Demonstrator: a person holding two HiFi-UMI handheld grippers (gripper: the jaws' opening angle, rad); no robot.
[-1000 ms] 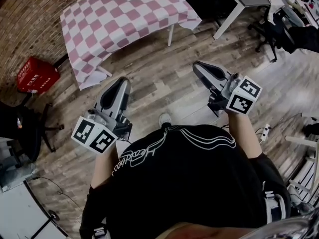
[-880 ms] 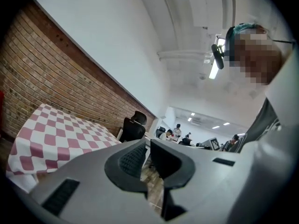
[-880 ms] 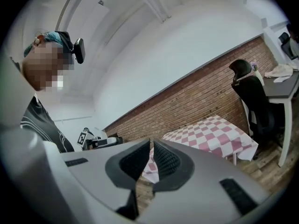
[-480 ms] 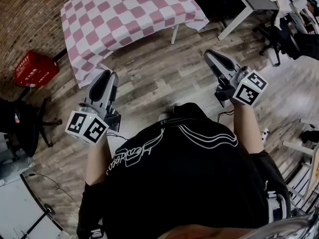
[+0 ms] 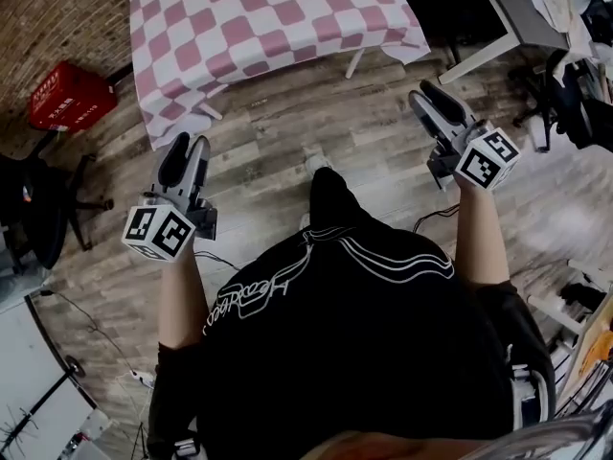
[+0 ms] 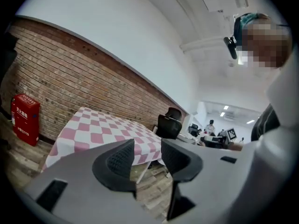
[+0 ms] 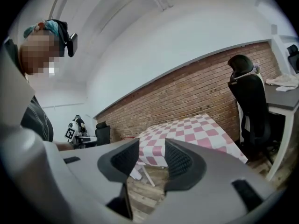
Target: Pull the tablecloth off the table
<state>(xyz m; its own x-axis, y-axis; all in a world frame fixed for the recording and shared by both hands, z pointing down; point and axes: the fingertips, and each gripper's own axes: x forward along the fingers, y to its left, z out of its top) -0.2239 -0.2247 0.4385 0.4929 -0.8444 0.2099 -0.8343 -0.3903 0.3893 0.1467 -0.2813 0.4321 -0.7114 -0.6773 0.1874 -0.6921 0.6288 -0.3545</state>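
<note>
Since a second ago the person has stepped nearer the table point(image 5: 355, 62) and spread both arms wider; the tablecloth point(image 5: 268, 27) still covers it, straight ahead, its near hem running left to right across the reach of both tongs; the left gripper point(image 5: 184, 149) looks nearer its hanging corner than the right gripper point(image 5: 428, 97); both pairs of jaws are opening, nothing between them.

tablecloth point(image 5: 268, 27): 1 | red crate point(image 5: 69, 96): 1 | grey desk point(image 5: 522, 8): 1

Office: brick wall point(image 6: 70, 78), desks point(image 7: 281, 98), swivel chairs point(image 7: 250, 101).
</note>
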